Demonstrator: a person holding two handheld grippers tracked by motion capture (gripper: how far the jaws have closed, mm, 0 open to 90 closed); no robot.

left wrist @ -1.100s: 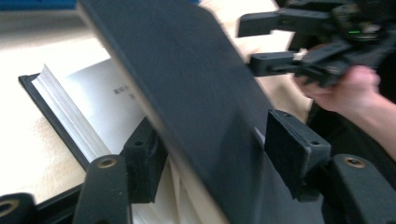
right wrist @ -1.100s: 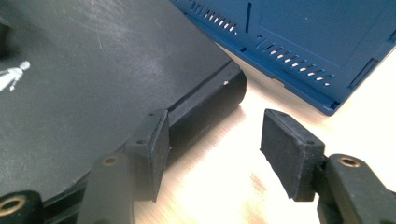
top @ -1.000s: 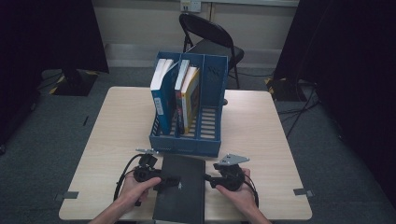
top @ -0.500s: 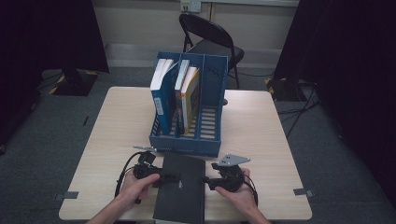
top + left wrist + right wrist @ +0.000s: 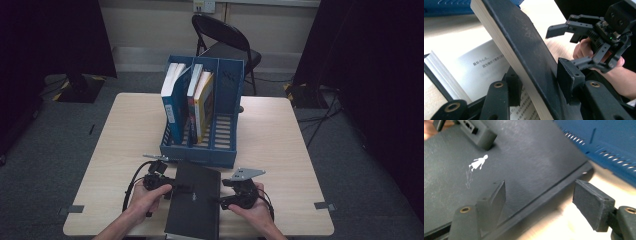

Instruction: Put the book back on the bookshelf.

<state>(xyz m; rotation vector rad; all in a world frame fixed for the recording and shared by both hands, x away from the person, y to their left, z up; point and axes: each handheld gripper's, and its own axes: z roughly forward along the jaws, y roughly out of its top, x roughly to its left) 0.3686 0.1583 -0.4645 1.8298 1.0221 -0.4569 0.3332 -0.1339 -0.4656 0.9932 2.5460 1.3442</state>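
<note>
A black book [image 5: 192,200] lies at the table's front edge between both hands. My left gripper [image 5: 176,189] is at its left side. In the left gripper view the gripper [image 5: 541,80] is shut on the raised black cover and a block of pages [image 5: 524,57], over an open printed page [image 5: 486,67]. Its jaws have just been closing on that block. My right gripper [image 5: 221,202] is at the book's right side. Its jaws [image 5: 544,201] have just been opening and now stand open astride the cover's edge [image 5: 529,170], with neither pad pressing on it.
A blue file rack [image 5: 200,150] holding several upright books stands just beyond the black book, mid-table. A black folding chair [image 5: 225,40] stands behind the table. Bare tabletop [image 5: 300,165] lies to the right and left of the rack.
Both hands stay at the book's two sides and the book keeps its place at the front edge. No other shift shows from above.
</note>
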